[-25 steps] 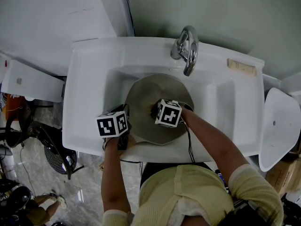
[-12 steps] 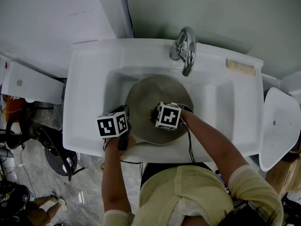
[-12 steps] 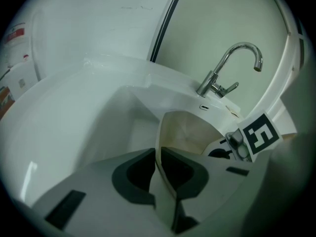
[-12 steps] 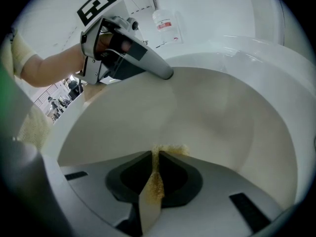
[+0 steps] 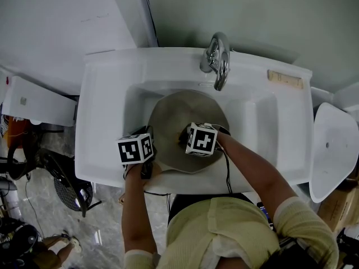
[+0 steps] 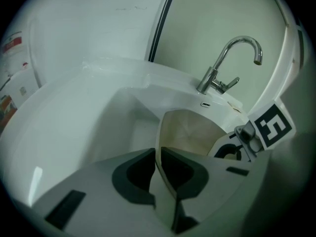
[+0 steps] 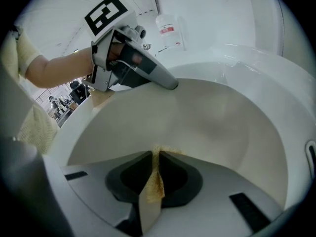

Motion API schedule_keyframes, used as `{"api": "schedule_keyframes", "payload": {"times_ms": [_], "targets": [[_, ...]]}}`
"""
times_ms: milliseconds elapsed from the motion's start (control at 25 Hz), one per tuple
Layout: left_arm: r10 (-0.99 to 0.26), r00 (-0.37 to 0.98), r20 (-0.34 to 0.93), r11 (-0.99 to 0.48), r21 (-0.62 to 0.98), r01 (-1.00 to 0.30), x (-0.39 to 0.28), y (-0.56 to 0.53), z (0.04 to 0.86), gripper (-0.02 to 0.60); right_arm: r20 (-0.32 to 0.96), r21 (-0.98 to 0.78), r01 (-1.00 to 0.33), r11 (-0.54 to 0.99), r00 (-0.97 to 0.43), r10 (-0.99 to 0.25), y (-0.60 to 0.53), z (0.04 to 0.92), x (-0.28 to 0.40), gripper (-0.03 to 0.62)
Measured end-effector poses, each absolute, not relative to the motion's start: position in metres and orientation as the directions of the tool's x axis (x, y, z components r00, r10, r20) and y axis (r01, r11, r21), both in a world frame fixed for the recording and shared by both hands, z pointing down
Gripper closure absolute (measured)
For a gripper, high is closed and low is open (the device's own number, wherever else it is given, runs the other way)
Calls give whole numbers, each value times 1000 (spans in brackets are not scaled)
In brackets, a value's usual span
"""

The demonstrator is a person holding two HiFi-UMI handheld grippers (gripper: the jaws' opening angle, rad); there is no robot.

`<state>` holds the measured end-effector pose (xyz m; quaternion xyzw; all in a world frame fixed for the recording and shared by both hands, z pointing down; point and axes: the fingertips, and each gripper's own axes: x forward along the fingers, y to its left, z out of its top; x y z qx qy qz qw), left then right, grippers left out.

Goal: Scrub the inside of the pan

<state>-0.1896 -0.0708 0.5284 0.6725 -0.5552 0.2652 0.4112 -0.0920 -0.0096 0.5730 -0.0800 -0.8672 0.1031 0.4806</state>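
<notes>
- Head view: the pan lies in the basin of the white sink, with the faucet at its 12 o'clock. The left gripper meets the pan's rim at about 8 o'clock, its forearm rising straight from 6 o'clock. The right gripper reaches over the near rim to the pan's middle, its elbow bent out towards 4 o'clock.
- Left gripper view: the jaws are pinched together on the pan's thin rim, which stands upright between them. The pan is tipped, and its pale inside faces 2 o'clock.
- Right gripper view: the jaws squeeze a thin yellow-brown scouring pad, whose front edge is at the pan's inner surface. The left gripper sits on the rim at 11 o'clock.
- The pan looks stiff, thin-walled and smooth, so it is likely to skate on the glazed basin. That makes the rim the sensible hold. The pad looks soft and should bend under pressure.
</notes>
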Motion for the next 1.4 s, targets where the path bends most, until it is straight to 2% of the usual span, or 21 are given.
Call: {"api": "schedule_keyframes", "payload": {"times_ms": [800,1400], "targets": [[-571,198,796,-32,220,-975,-192,-68,519,491,808,-213,-22,977,-566,163,-15,554,-81,534],[-669,136,731,10,192,-981,-203,-61,483,491,781,-156,-115,981,-622,52,-20,531,-69,534]]}}
